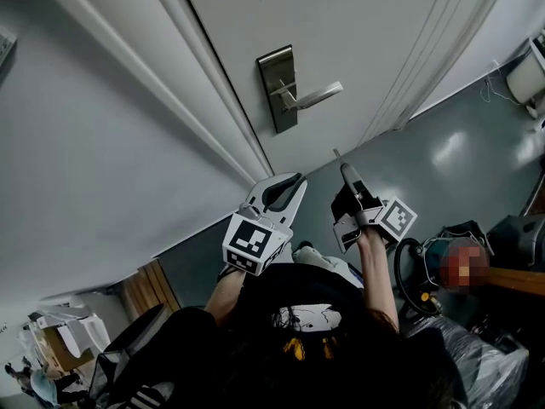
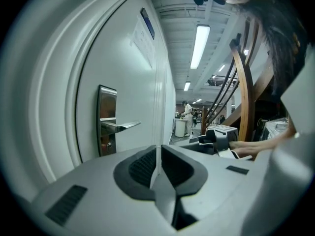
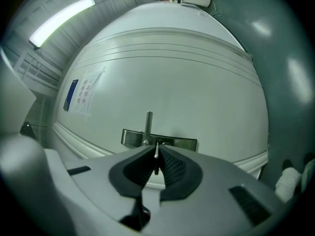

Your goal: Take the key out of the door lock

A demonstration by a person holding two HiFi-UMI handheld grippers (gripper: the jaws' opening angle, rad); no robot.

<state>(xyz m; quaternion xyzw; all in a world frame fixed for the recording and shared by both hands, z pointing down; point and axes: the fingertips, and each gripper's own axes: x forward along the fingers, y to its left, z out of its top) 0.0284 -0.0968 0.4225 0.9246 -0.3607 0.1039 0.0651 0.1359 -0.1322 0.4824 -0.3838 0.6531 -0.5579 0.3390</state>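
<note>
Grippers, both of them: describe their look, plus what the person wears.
Left gripper and right gripper are alike: pale grey moulded plastic shells tapering to jaws lined with black ribbed pads, dark rectangular slots on top. Each carries a white cube with black square markers. The person wears a black top with a pale print; no cables show.

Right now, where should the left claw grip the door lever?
I'd take the door lever midway along its flat bar, coming straight at the door, one jaw above and one below: it juts sideways from the lock plate, thin and level.
</note>
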